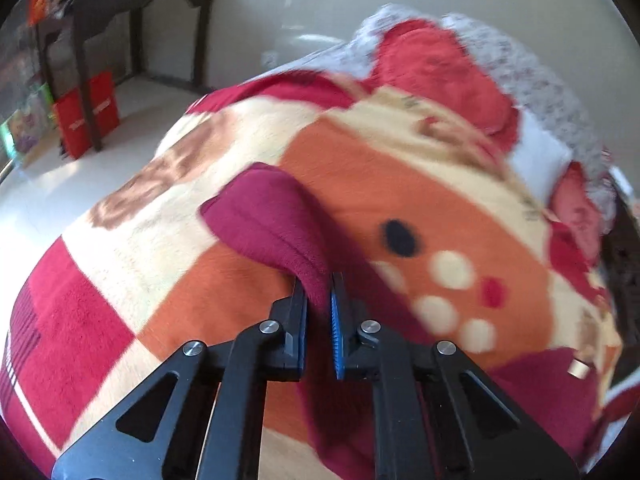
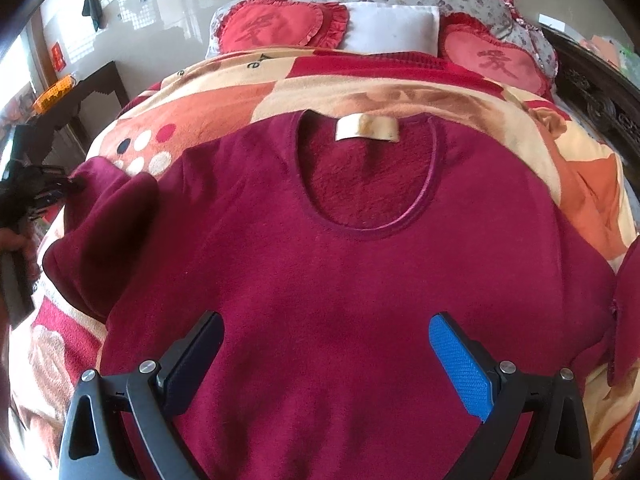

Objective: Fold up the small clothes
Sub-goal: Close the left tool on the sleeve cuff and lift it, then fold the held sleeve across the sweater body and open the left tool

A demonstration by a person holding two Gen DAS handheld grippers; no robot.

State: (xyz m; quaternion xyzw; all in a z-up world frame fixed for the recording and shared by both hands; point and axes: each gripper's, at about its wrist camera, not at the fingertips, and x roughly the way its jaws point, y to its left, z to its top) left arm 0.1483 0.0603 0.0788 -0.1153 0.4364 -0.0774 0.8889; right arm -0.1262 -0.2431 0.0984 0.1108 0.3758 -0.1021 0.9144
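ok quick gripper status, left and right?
Left gripper: shut on the maroon top's sleeve.
Right gripper: open, empty, over the maroon top.

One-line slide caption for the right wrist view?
Open right gripper above a maroon sweater spread on the blanket.

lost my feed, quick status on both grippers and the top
Left gripper shut on sleeve, lifted off blanket. Right gripper open over maroon top, not gripping. Top flat, neck away; nothing in the way.

Heart pillows (image 2: 280, 26) bear Chinese character (unreadable); blanket (image 2: 256, 65) letters "Ae".
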